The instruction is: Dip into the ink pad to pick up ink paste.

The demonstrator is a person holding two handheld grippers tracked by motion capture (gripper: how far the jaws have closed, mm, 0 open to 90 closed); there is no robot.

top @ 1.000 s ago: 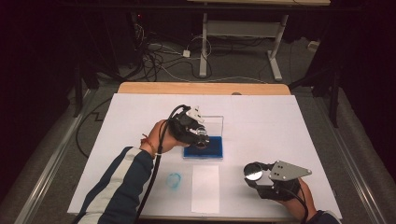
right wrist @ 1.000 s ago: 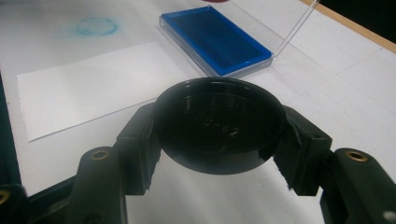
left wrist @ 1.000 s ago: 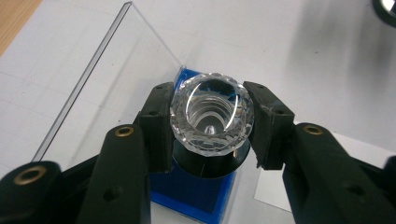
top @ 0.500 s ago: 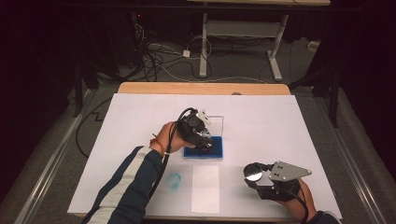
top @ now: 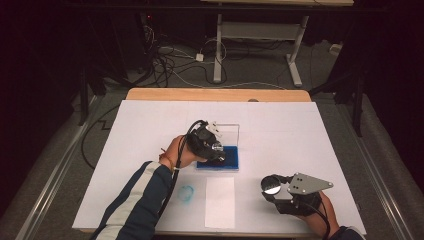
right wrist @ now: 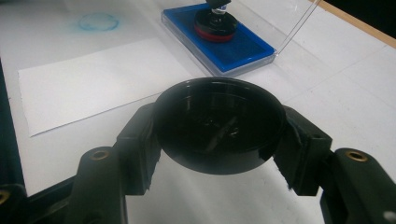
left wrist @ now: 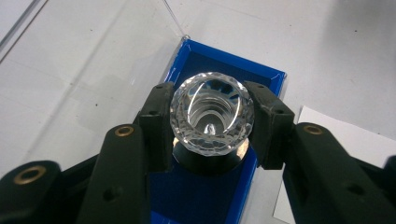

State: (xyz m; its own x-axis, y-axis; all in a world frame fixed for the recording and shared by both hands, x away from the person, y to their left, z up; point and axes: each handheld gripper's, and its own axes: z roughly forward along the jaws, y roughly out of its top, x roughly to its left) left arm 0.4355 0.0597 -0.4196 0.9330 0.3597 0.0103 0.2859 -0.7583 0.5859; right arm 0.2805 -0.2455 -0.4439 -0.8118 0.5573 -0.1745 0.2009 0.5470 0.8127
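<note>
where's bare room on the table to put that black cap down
Bare white cover lies right of the blue ink pad, past the right gripper, and along the far edge. Crowded: the middle, with pad, paper slip and blue ring stain.

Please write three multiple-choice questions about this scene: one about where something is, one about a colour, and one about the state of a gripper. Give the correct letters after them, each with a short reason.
1. Where does the stamp stand?
A. on the blue ink pad
B. on the white paper sheet
C. on the bare wooden table edge

2. What colour is the round mark printed on the table cover, left of the paper sheet?
A. red
B. blue
C. green

3. What does the right gripper do?
A. it is open with nothing in it
B. it is shut on a black round cap
C. it is shut on the paper sheet

Answers:
1. A, the right gripper view shows the stamp's base on the blue ink pad, with the left gripper holding its crystal knob.
2. B, the ring is pale blue in the high view.
3. B, its jaws press both sides of the black round cap.
</note>
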